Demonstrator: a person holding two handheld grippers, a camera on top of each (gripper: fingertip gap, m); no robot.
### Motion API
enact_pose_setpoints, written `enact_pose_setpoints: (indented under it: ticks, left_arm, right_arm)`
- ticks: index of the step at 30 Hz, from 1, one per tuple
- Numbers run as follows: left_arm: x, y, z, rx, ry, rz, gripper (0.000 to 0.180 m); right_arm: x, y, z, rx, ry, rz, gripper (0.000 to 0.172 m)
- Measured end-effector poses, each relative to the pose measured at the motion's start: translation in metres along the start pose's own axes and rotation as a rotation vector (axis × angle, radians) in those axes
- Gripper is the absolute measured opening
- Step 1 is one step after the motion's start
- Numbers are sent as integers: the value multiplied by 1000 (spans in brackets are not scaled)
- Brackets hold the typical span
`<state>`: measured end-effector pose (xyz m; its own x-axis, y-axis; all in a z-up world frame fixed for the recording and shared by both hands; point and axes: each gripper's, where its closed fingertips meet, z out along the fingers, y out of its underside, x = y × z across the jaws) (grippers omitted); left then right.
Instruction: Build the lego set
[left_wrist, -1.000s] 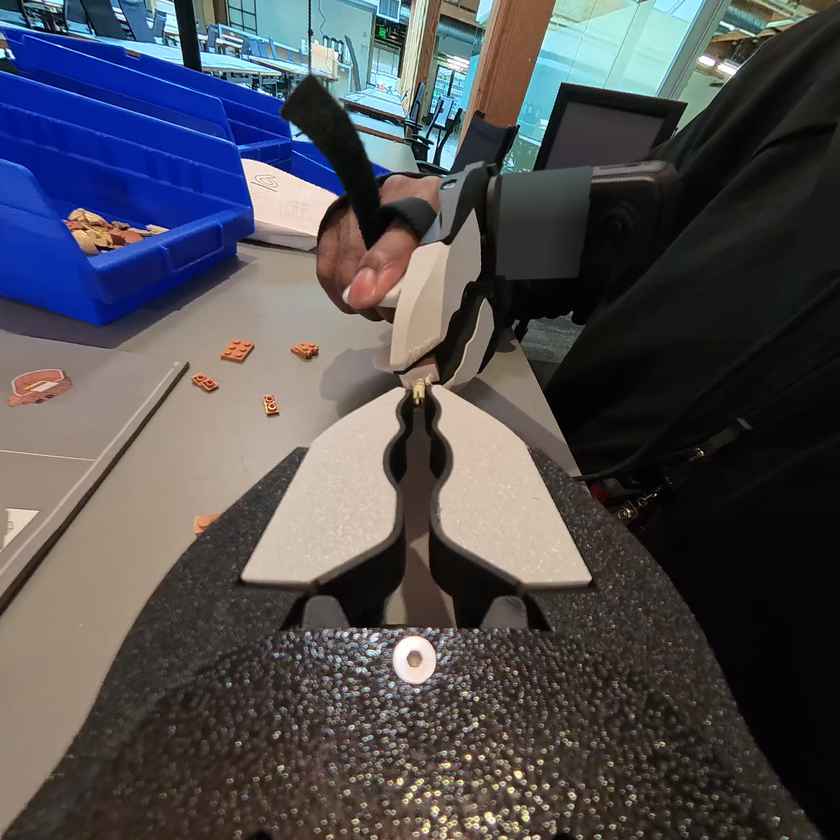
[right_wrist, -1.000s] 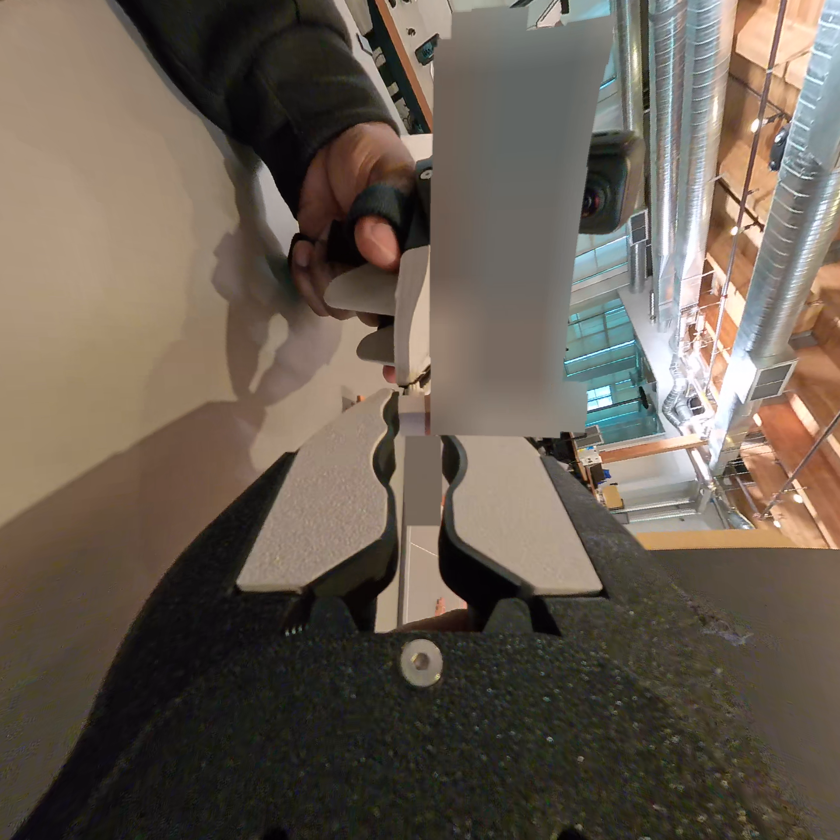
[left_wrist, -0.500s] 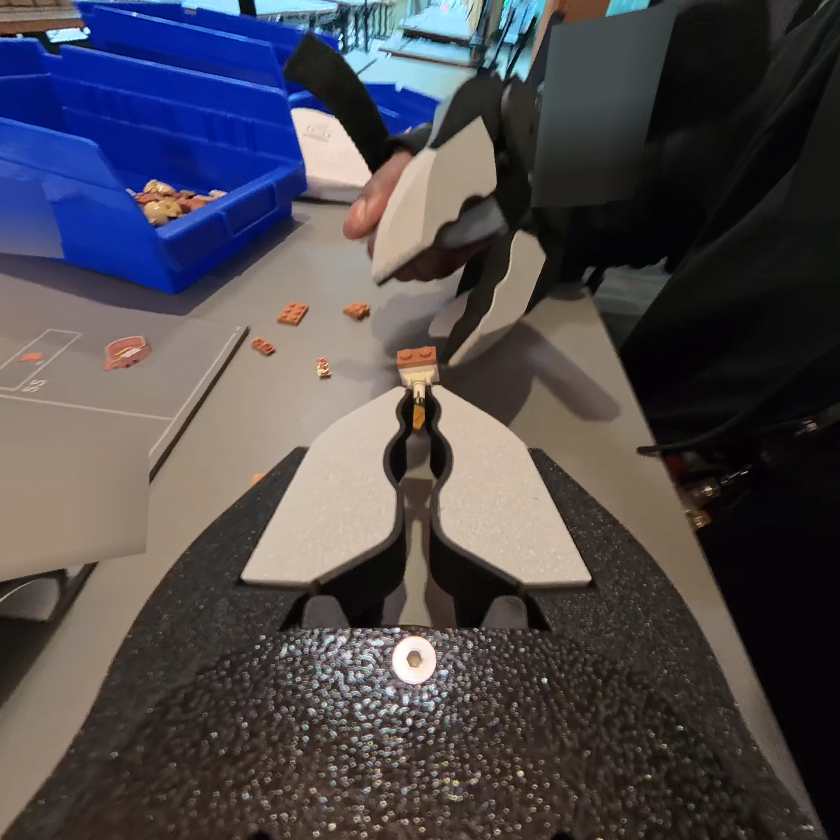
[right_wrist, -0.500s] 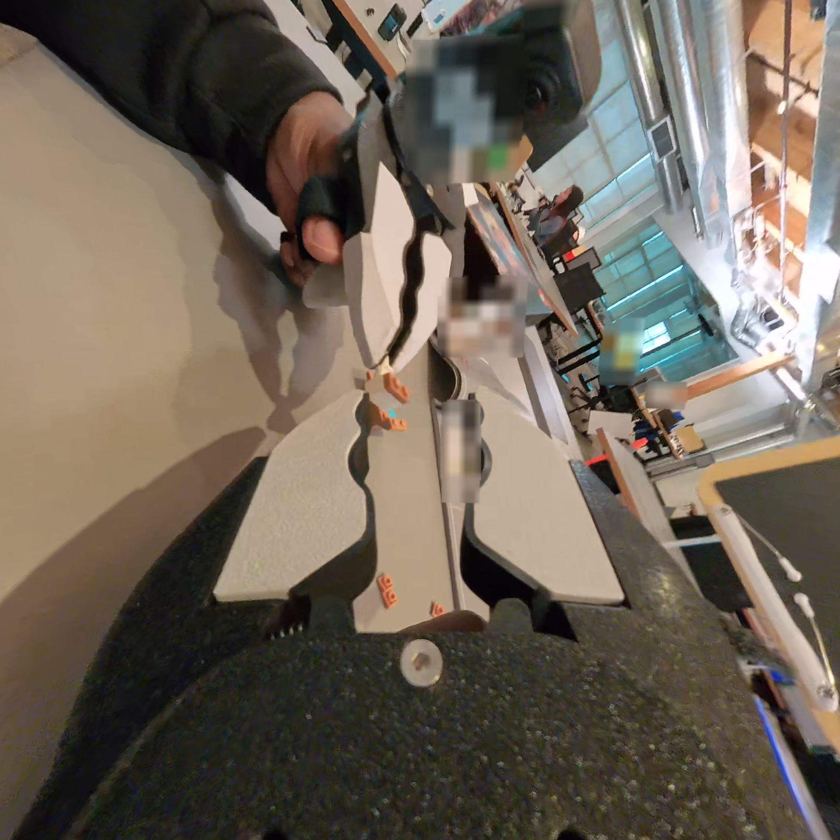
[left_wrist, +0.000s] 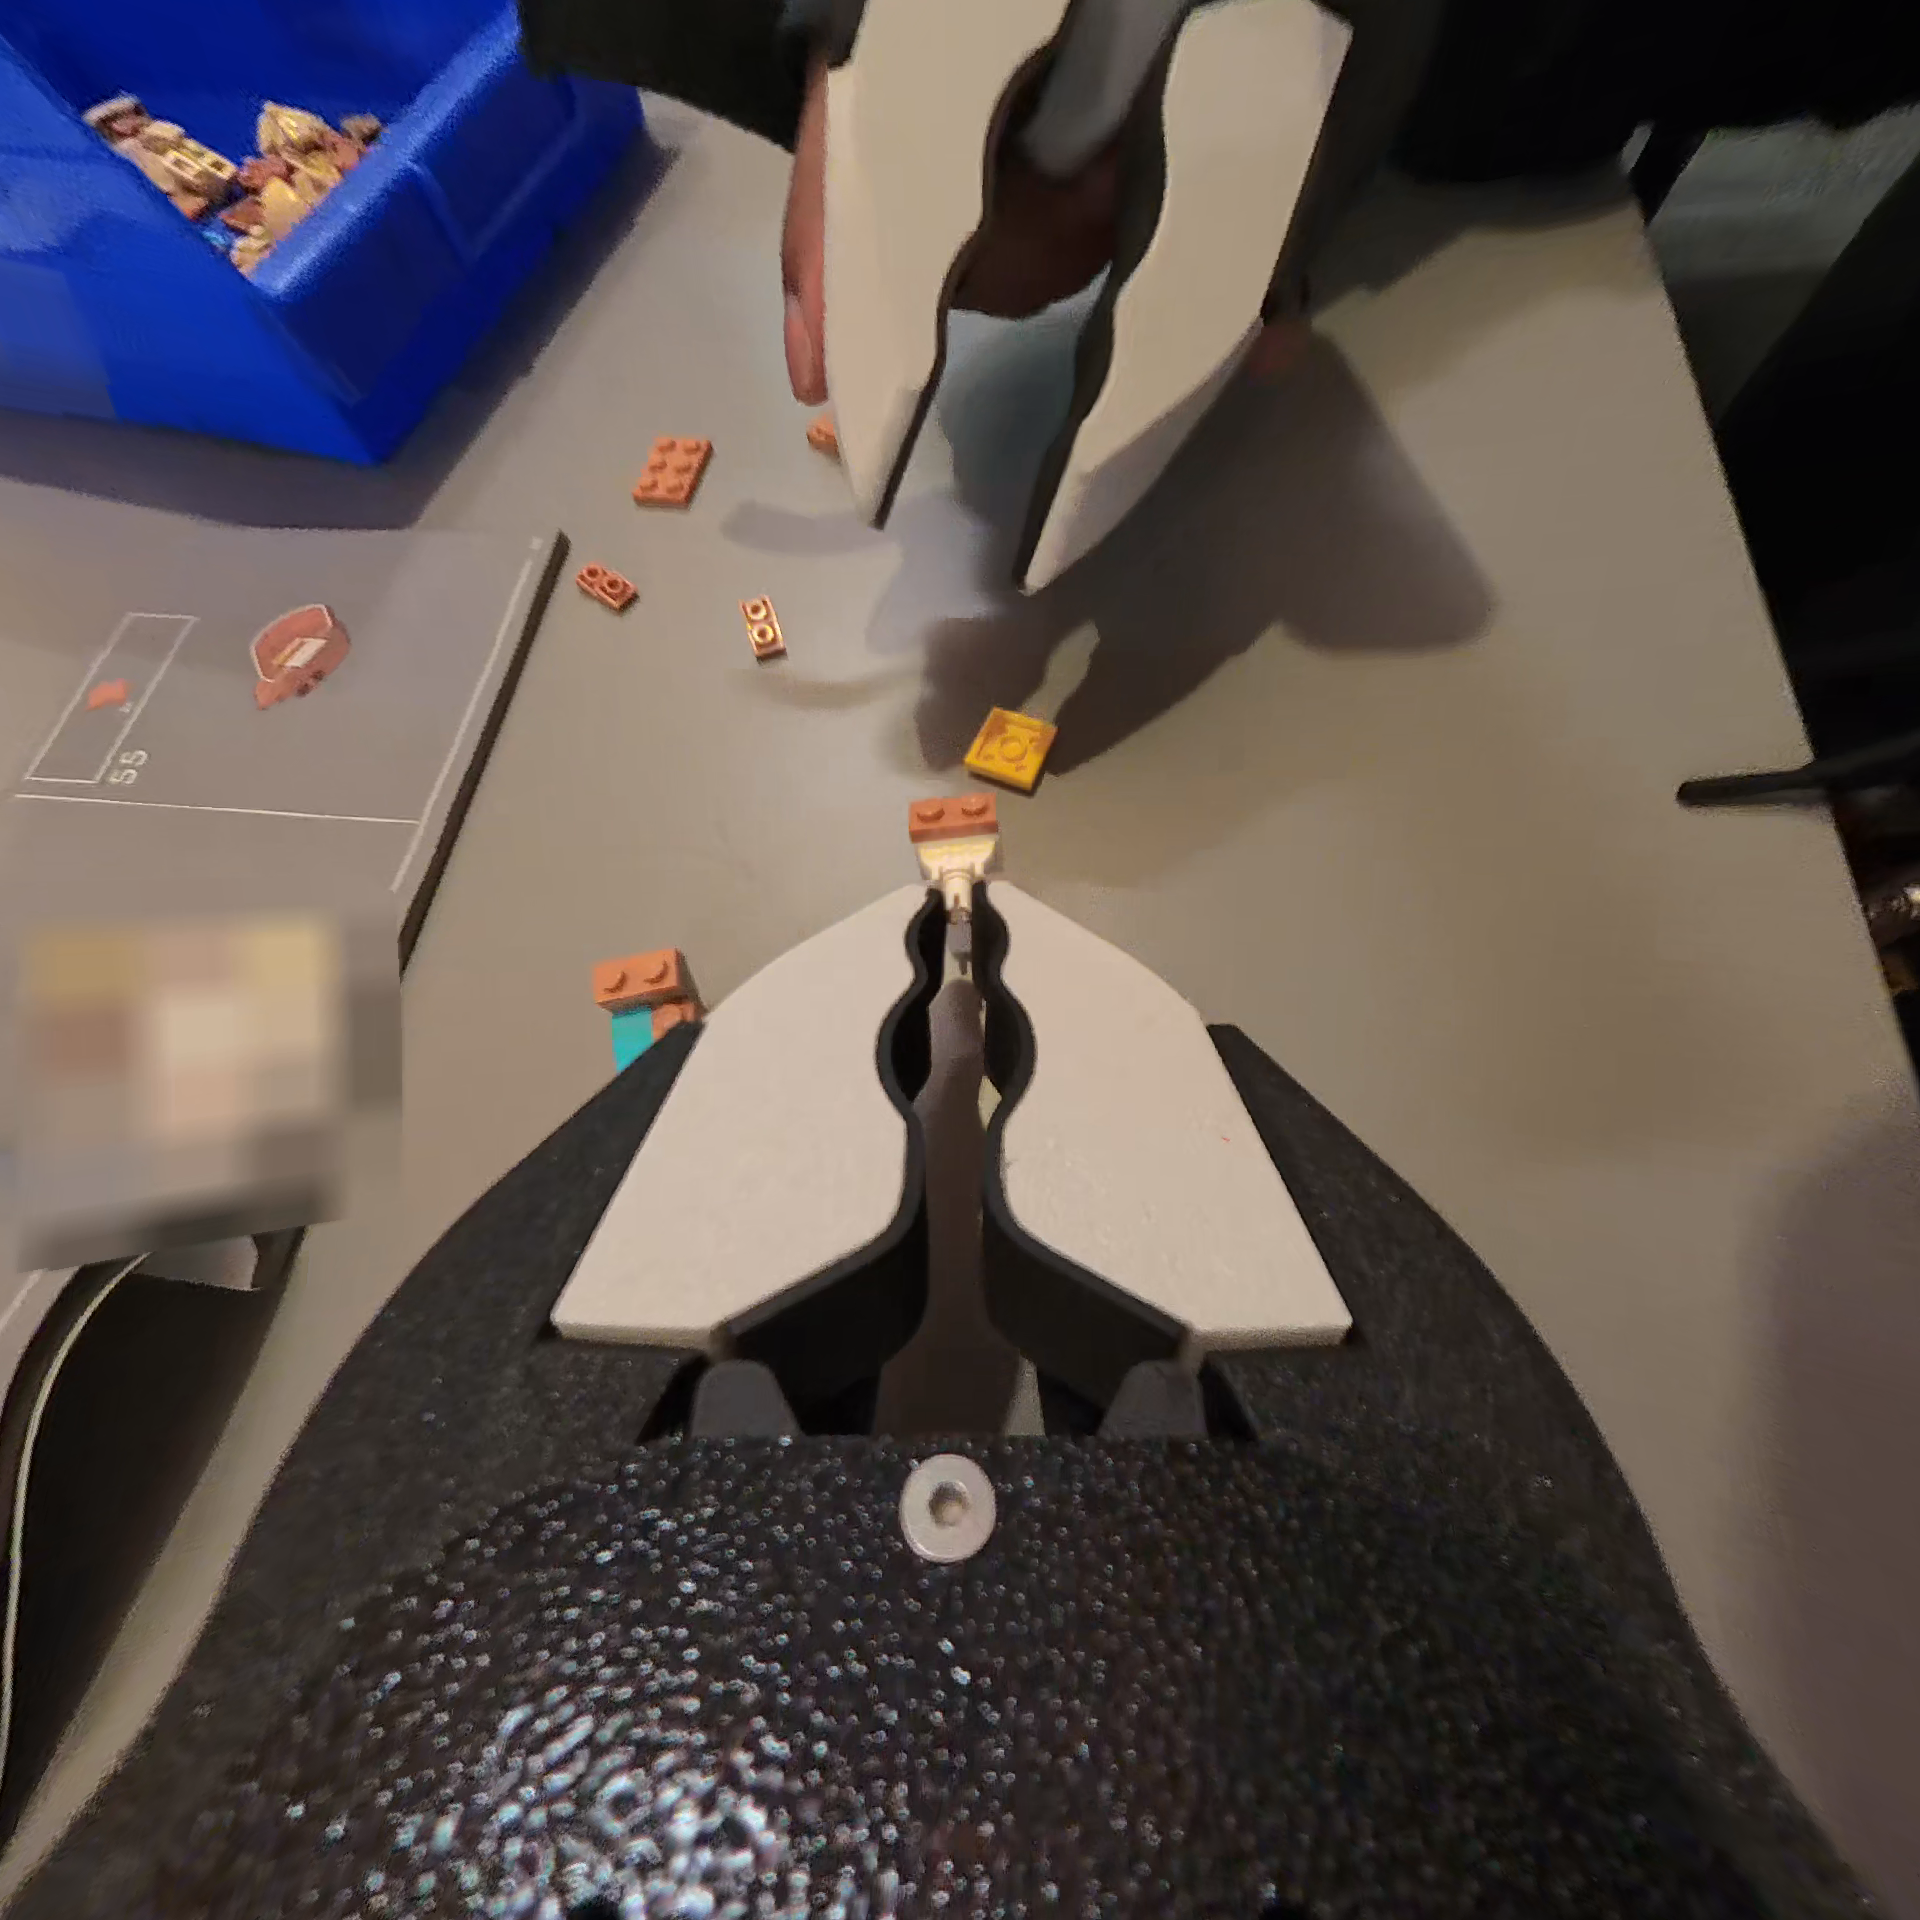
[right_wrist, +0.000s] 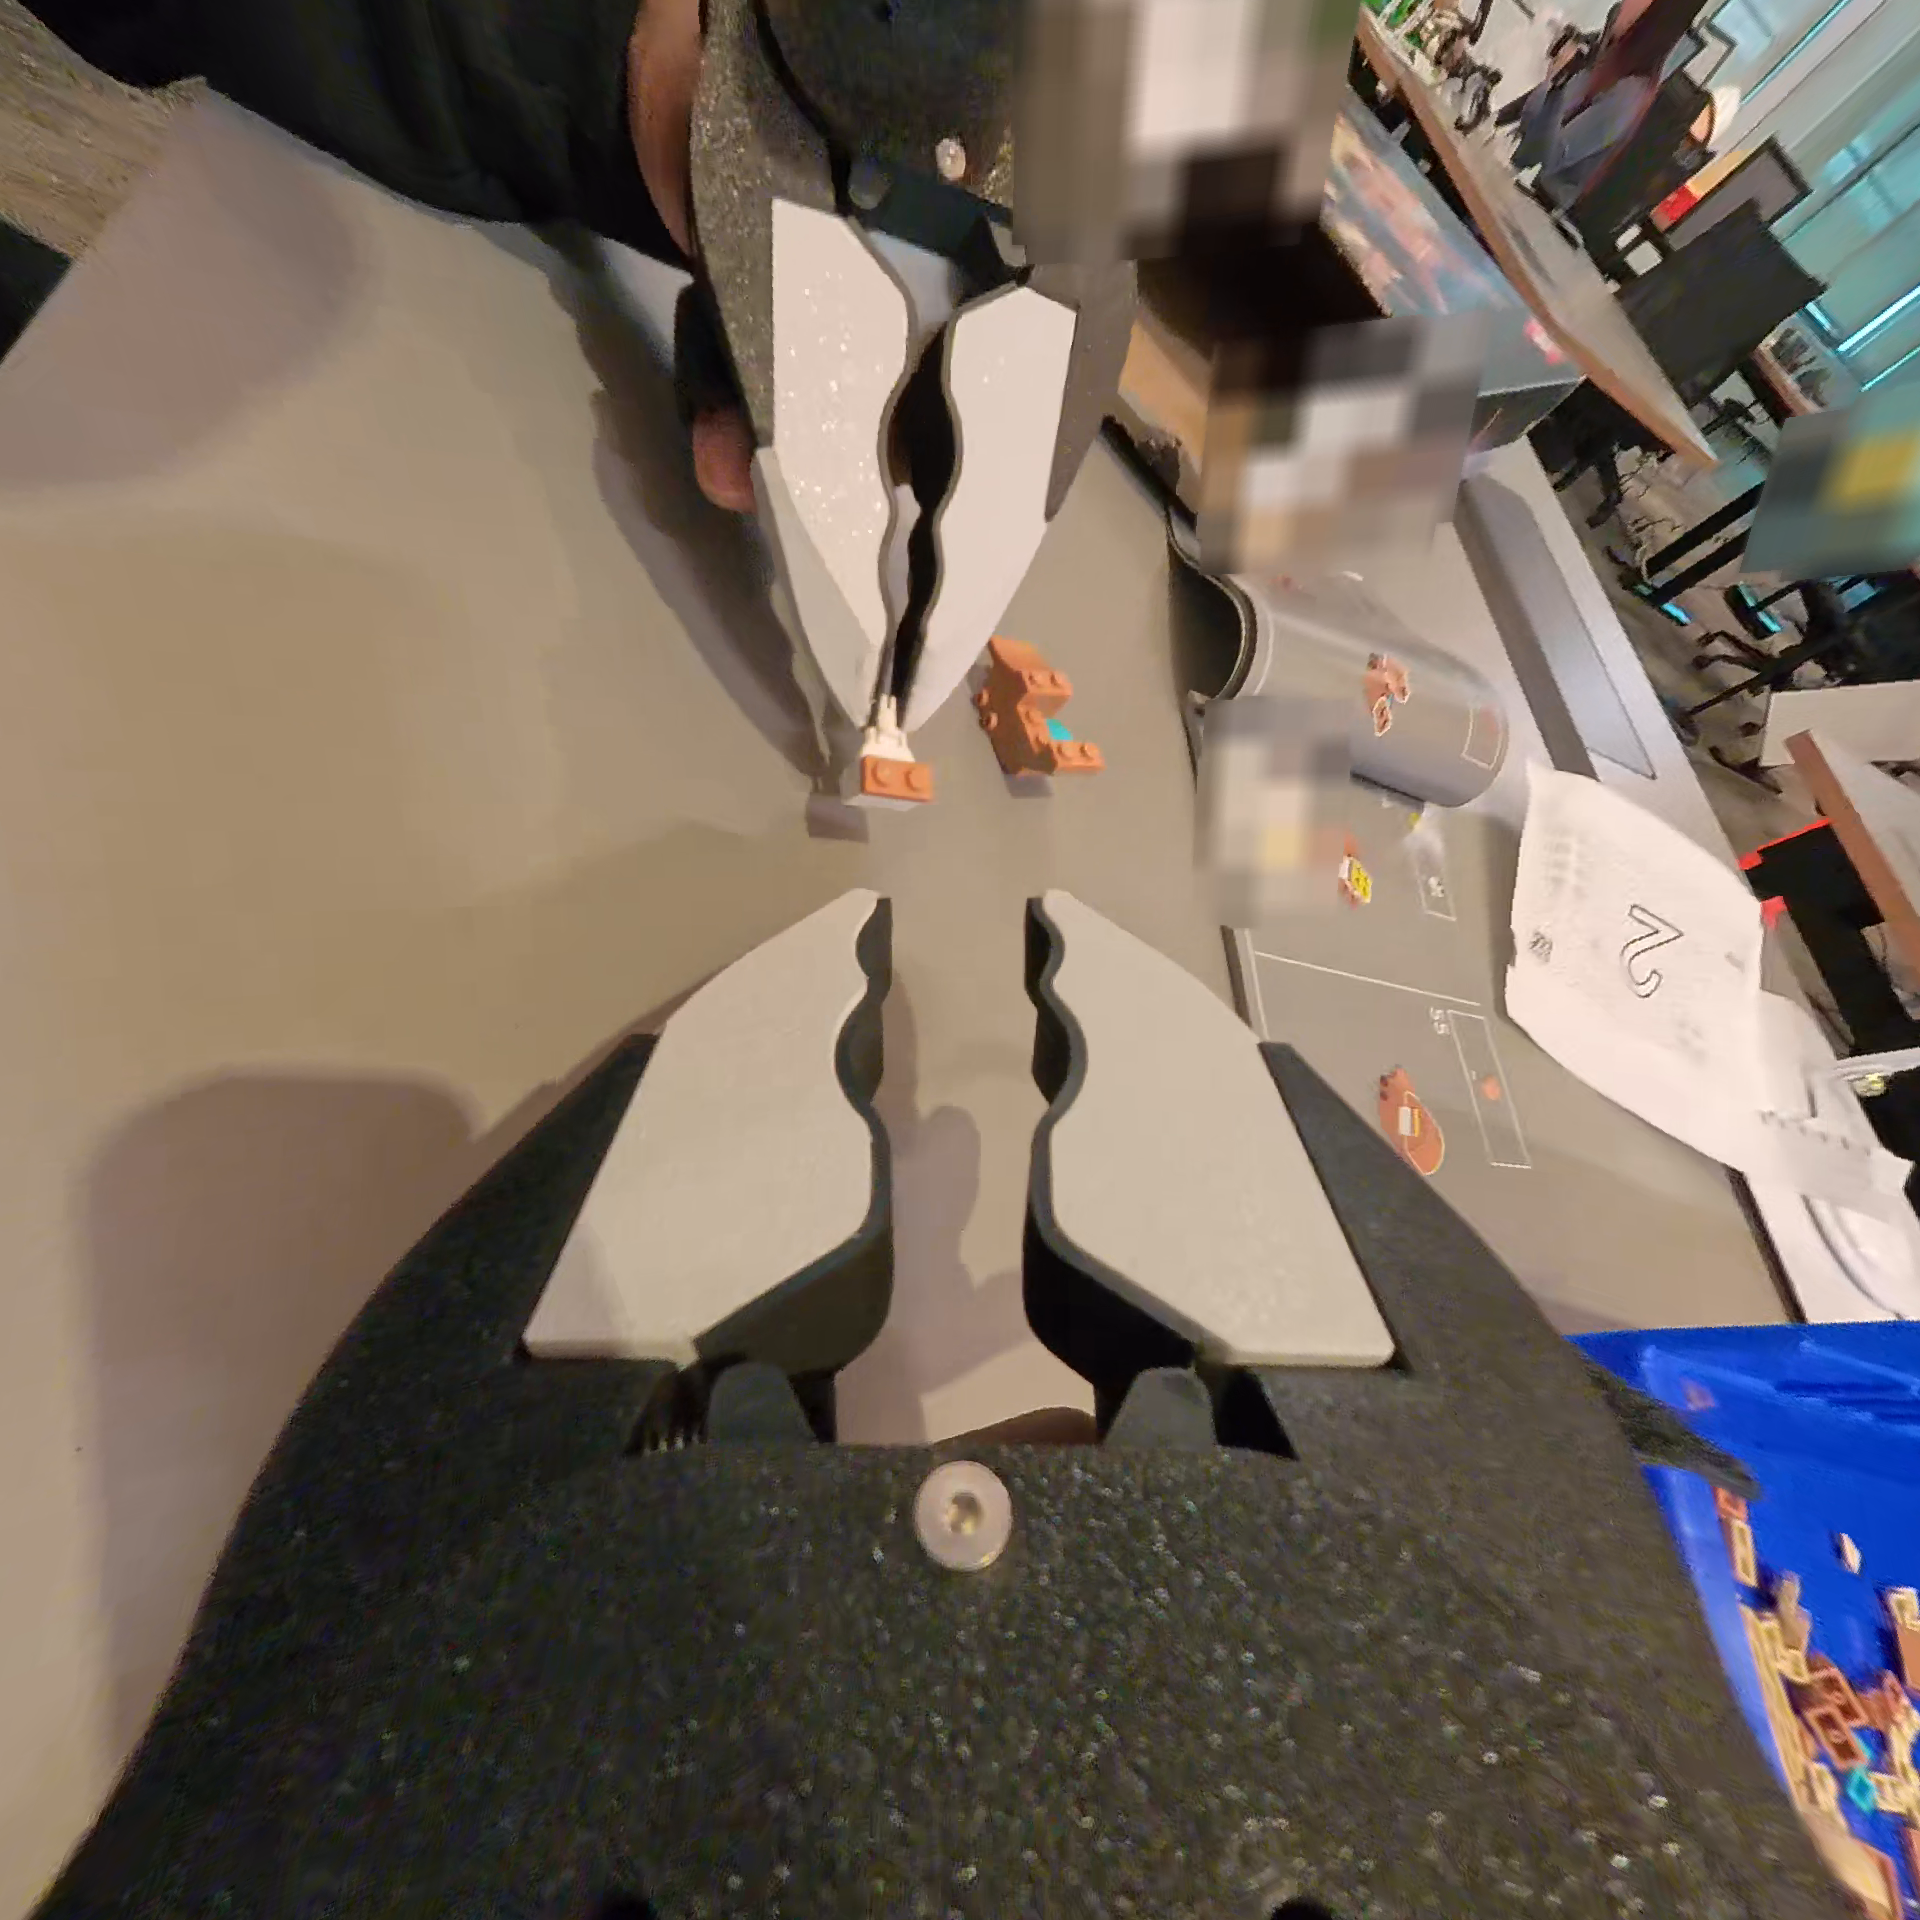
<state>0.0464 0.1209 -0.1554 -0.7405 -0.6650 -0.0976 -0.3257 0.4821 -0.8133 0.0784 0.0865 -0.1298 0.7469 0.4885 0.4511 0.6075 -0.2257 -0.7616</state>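
My left claw (left_wrist: 958, 896) is pinched nearly closed on the pale stem of a small white piece capped with a brown two-stud plate (left_wrist: 953, 817), which juts out past my tips at 12 o'clock, above the grey table (left_wrist: 1351, 935). My right claw (right_wrist: 958, 914) stands partly open and holds nothing. I judge it best to keep the left pinch steady, because the yellow square tile (left_wrist: 1010, 750) lies just beyond the plate at 1 o'clock.

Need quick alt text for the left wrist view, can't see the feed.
The left gripper pinches a small white piece capped by a brown two-stud plate above the grey table. Just beyond lies a yellow square plate, the right gripper open above it.
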Motion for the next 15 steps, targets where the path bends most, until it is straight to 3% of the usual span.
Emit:
enact_pose_setpoints:
  ticks: [15]
  left_arm:
    - [1,8,6,-63,1,4,4]
  right_arm:
    - [-8,21,11,-61,-65,67,23]
